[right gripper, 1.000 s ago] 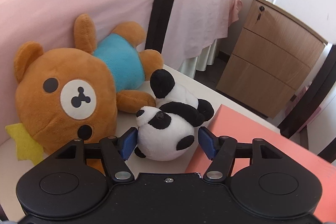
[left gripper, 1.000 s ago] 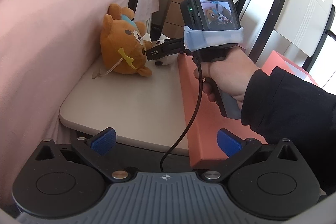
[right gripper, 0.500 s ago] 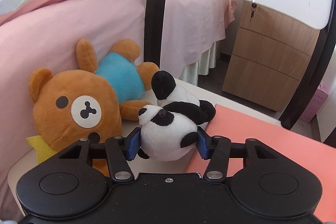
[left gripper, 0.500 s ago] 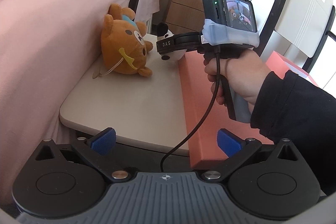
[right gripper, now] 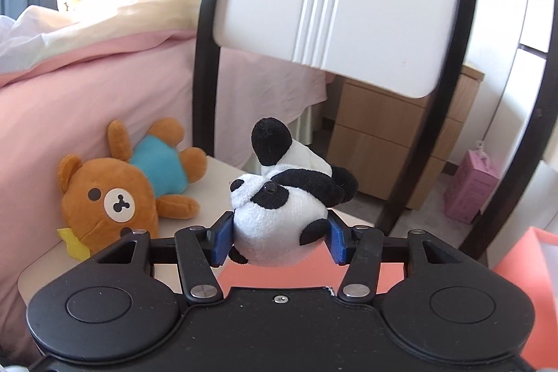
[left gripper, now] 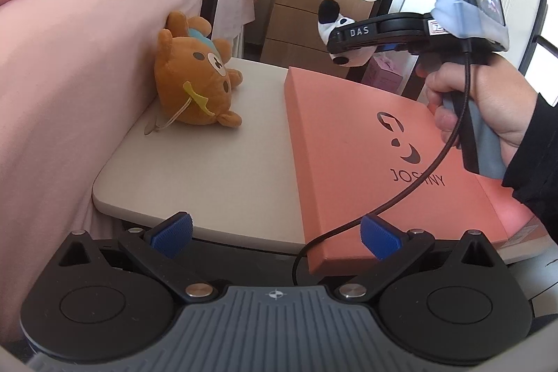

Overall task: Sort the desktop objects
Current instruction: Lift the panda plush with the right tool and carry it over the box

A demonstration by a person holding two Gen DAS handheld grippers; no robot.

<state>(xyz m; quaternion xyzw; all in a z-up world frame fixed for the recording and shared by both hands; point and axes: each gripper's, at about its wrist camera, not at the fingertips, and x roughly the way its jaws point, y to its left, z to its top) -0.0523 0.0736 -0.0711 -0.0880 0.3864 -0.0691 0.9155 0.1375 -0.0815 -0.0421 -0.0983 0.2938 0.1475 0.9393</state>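
Right tongs [right gripper: 280,241] clamp the black-and-white plush panda [right gripper: 279,215] at twelve o'clock above the desk [left gripper: 209,183]; left tongs [left gripper: 275,236] gape apart.

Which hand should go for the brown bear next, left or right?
Left. The left tool is open and empty, facing the brown bear on the table. The right tool is shut on the panda, held up off the table.

Bare desk [left gripper: 223,183] strip runs front to back between brown bear [left gripper: 195,82] at the back-left corner and orange box [left gripper: 376,142] filling the right side. Pink bedding [left gripper: 62,75] walls the left edge. Black chair frame [right gripper: 205,58] stands behind the back edge.
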